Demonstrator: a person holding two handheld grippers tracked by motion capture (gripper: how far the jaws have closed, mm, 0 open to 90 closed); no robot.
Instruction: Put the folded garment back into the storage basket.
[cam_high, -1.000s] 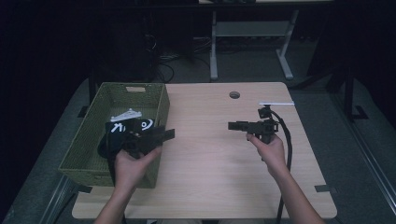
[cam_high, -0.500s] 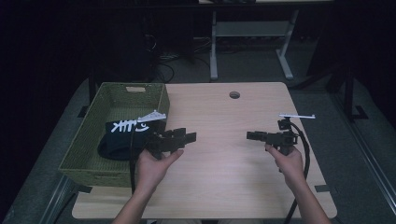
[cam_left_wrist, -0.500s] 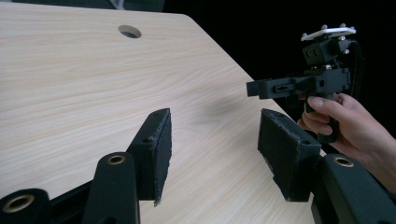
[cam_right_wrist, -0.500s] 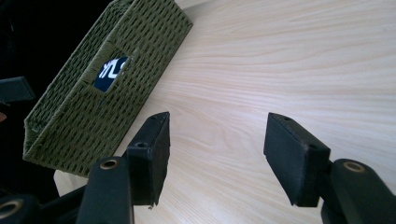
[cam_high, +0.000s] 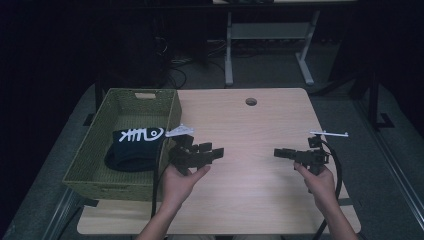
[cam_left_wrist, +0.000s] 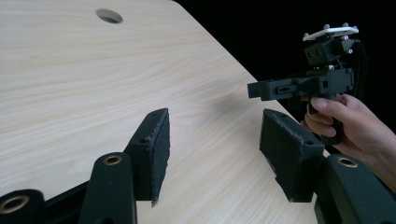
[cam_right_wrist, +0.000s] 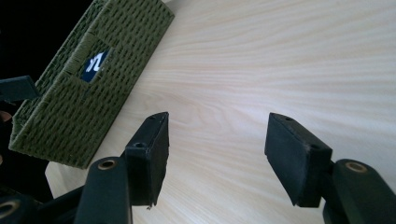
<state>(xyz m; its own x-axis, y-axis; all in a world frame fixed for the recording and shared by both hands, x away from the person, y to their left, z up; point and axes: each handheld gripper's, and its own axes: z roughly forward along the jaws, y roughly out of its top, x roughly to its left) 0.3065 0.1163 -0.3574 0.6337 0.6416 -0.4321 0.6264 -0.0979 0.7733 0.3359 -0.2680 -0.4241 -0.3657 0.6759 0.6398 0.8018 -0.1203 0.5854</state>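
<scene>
Both hands had been pulled back, so the folded black cloth (cam_high: 134, 149) in the basket (cam_high: 87, 172) was left just left of the left hand-held gripper (cam_high: 216, 151), long axis across the desk (cam_high: 260, 125), far from the right hand-held gripper (cam_high: 278, 153), both empty, the left's jaws just widened.

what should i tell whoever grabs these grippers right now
Left gripper: open, nothing between the jaws, over the table just right of the green basket.
Right gripper: open, nothing held, over the table's right side, pointing at the left one.
Dark folded garment with white print lies inside the basket.
Done: garment is in the basket.
Left: probably nothing but setting the grippers down.
</scene>
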